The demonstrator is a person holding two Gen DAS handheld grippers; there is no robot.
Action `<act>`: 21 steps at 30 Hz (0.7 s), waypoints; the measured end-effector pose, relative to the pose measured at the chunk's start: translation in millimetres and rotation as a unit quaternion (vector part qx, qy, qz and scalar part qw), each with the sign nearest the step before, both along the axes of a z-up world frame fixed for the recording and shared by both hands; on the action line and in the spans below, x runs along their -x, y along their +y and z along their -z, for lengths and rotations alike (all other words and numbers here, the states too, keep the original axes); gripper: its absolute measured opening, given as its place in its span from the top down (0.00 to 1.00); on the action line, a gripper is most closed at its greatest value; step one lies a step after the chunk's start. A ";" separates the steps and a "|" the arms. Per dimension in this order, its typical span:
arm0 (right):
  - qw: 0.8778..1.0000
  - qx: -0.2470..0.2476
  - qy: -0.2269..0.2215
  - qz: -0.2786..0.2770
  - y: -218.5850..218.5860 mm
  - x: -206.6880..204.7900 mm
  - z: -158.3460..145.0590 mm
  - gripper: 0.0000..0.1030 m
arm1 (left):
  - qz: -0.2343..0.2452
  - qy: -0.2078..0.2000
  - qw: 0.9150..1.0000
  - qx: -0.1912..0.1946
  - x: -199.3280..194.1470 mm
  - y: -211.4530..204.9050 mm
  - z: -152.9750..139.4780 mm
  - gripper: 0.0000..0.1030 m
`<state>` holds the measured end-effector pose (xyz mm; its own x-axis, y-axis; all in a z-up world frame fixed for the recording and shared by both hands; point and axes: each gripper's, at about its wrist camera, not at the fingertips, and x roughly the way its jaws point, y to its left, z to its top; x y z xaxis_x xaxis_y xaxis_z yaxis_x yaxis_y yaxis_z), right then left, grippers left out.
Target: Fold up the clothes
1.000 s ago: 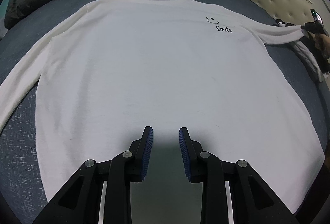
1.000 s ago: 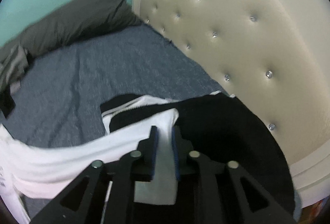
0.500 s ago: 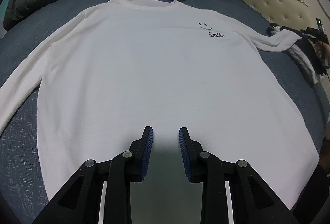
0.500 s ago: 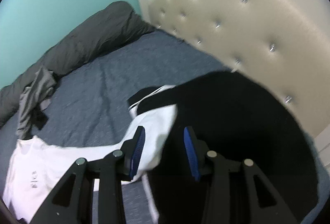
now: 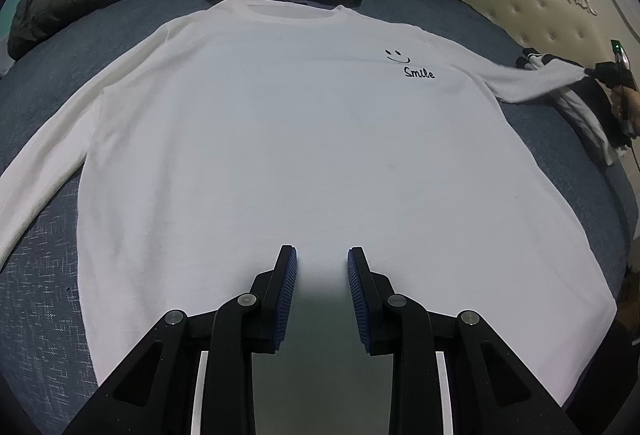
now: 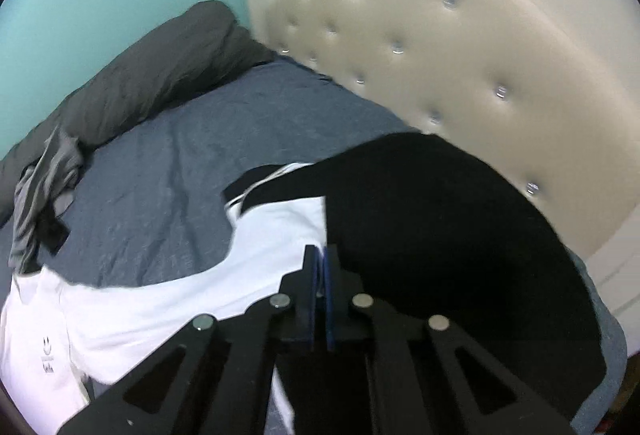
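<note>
Now I'm pinching the shirt's (image 5: 280,139) cuff (image 6: 296,231) in the right gripper (image 6: 320,263), jaws closed on thin cloth. Left gripper (image 5: 322,259) is hovering part-open over the hem, empty. Shirt's lying flat ahead; light, limp, likely slipping unless I'm gripping deep.

Right hand-held gripper (image 6: 320,259) reopened, then clamped white sleeve cuff (image 6: 280,231).

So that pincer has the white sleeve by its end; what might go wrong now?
1. The right gripper pinches only the cuff edge of the white shirt, so the sleeve may slip out when pulled.
2. The cuff lies on a black garment; that could get caught and dragged along.
3. The left gripper hangs open above the hem, pinning nothing, so the shirt may shift.
</note>
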<state>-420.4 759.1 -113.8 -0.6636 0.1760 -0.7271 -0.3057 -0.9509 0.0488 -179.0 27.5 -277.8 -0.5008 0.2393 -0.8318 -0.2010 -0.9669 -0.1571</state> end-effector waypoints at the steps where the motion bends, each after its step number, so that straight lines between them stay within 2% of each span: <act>1: 1.000 -0.007 -0.005 -0.001 1.2 -0.1 -0.4 0.98 | 0.000 -0.001 1.000 0.000 0.2 0.2 0.1 0.72; 8: 0.999 0.003 -0.027 -0.021 6.3 -3.5 9.3 0.97 | 0.003 0.002 1.000 -0.002 -0.5 0.9 -2.3 0.72; 13: 1.000 -0.001 -0.026 -0.009 5.9 -11.2 9.1 0.94 | 0.003 0.002 1.000 -0.004 -1.3 0.8 -3.5 0.72; 16: 1.000 -0.010 0.020 0.011 -2.8 -29.7 -6.9 0.90 | 0.001 0.004 1.000 -0.007 -1.6 -0.5 -6.1 0.72; 19: 0.998 -0.015 0.063 0.027 -13.0 -47.4 -21.5 0.71 | -0.001 0.006 1.000 -0.009 -1.9 -2.2 -8.2 0.72; 21: 0.997 0.024 0.077 0.001 -32.7 -51.8 -19.6 0.69 | -0.001 0.006 1.000 -0.010 -2.4 -2.5 -8.7 0.72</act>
<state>-368.6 726.4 -94.2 -0.7681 0.1449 -0.6237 -0.2930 -0.9456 0.1412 -176.6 25.0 -269.2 -0.5114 0.2555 -0.8205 -0.2015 -0.9638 -0.1745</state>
